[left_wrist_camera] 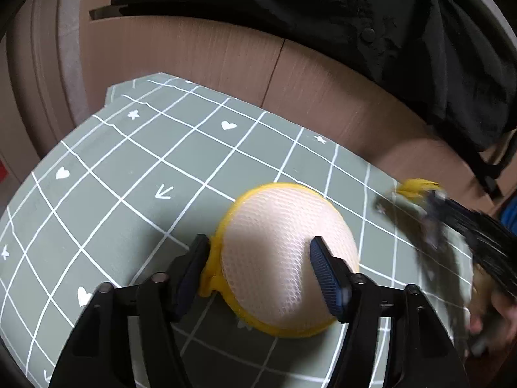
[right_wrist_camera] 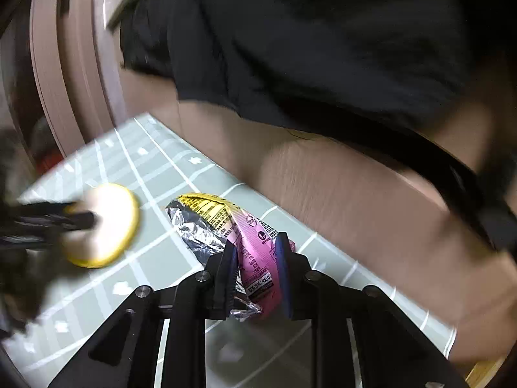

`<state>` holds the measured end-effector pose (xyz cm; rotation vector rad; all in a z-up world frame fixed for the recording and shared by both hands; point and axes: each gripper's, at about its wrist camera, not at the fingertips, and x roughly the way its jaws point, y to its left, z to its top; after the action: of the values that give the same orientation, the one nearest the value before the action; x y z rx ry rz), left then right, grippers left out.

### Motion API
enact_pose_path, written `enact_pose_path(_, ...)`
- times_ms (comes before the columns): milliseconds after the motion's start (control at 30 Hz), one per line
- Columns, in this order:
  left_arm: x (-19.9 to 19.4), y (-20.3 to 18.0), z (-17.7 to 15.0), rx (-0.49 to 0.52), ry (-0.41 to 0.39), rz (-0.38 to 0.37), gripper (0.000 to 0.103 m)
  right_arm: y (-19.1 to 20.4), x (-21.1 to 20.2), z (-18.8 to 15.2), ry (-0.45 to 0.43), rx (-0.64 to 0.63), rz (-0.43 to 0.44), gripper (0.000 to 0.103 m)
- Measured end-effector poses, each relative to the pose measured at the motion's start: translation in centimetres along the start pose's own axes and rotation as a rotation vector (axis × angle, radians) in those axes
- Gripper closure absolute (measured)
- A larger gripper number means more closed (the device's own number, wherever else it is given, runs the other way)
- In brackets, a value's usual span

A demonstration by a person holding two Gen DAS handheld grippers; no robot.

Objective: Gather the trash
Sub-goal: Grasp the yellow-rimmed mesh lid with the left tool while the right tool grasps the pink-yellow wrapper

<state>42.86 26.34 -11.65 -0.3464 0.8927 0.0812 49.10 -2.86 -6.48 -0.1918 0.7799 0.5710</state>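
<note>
The right hand-held gripper [right_wrist_camera: 255, 252] is clamped narrow on a crumpled snack wrapper [right_wrist_camera: 226, 226], pink and yellow outside with silver foil lining; the blue pads pinch its pink end, while the foil end reaches forward and seems to rest on the bench [right_wrist_camera: 155, 168], though contact there is hard to judge. The left hand-held gripper [left_wrist_camera: 258, 255] straddles a round yellow-rimmed disc with white mesh netting [left_wrist_camera: 284, 252]. Its left pad sits against the yellow rim and its right pad lies on the mesh face, so it appears to grip the disc, which stands tilted on the bench. The bench carries a grey-green mat with white grid lines, hearts, stars and an arrow [left_wrist_camera: 129, 168]. Beyond the mat's far edge runs a brown corrugated cardboard panel [left_wrist_camera: 200, 55], with dark black fabric [left_wrist_camera: 290, 3] draped above it.
</note>
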Motion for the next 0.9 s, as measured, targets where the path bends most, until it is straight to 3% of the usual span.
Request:
enact_pose_path(67, -0.2, 0.0, 0.0, -0.038, -0.008, -0.008, 0.071, -0.2, -2.0, -1.0, -0.012, 0.049, 0.029, 0.089)
enact_pose_path(100, -0.6, 0.0, -0.1, -0.052, -0.014, -0.023, 0.082, -0.2, -3.1, -1.6, -0.015, 0.070, 0.041, 0.090)
enact_pose_path(133, -1.1, -0.1, -0.2, -0.055, -0.024, -0.033, 0.084, -0.1, -4.3, -2.4, -0.020, 0.086, 0.057, 0.090)
enact_pose_path(367, -7.5, -3.1, -2.6, 0.040, -0.087, -0.128, 0.089, -0.1, -9.7, -7.2, -0.024, 0.220, 0.172, 0.090)
enact_pose_path(567, -11.1, -6.3, -6.6, 0.132, -0.055, -0.211, 0.089, 1.4, -10.8, -10.8, 0.011, 0.280, 0.205, 0.090)
enact_pose_path(667, -11.7, -6.7, -7.6, 0.145, -0.045, -0.211, 0.089, 1.6, -11.2, -11.9, 0.016, 0.284, 0.203, 0.088)
enact_pose_path(700, -11.8, -6.6, -7.9, 0.145, -0.045, -0.203, 0.089, 1.7, -11.7, -12.3, 0.004, 0.280, 0.196, 0.084)
enact_pose_path(767, -11.9, -6.0, -8.2, 0.133, -0.049, -0.187, 0.089, 1.8, -12.7, -12.7, -0.021, 0.265, 0.171, 0.065)
enact_pose_path(800, -12.0, -5.7, -8.2, 0.129, -0.052, -0.181, 0.089, 1.8, -13.2, -12.8, -0.034, 0.264, 0.157, 0.045)
enact_pose_path(833, -12.1, -5.1, -8.2, 0.124, -0.060, -0.170, 0.089, 1.8, -13.5, -12.9, -0.040, 0.271, 0.152, 0.038)
enact_pose_path(900, -12.6, -4.3, -8.3, 0.121, -0.088, -0.140, 0.089, 1.6, -13.8, -12.9, -0.044, 0.314, 0.148, 0.038)
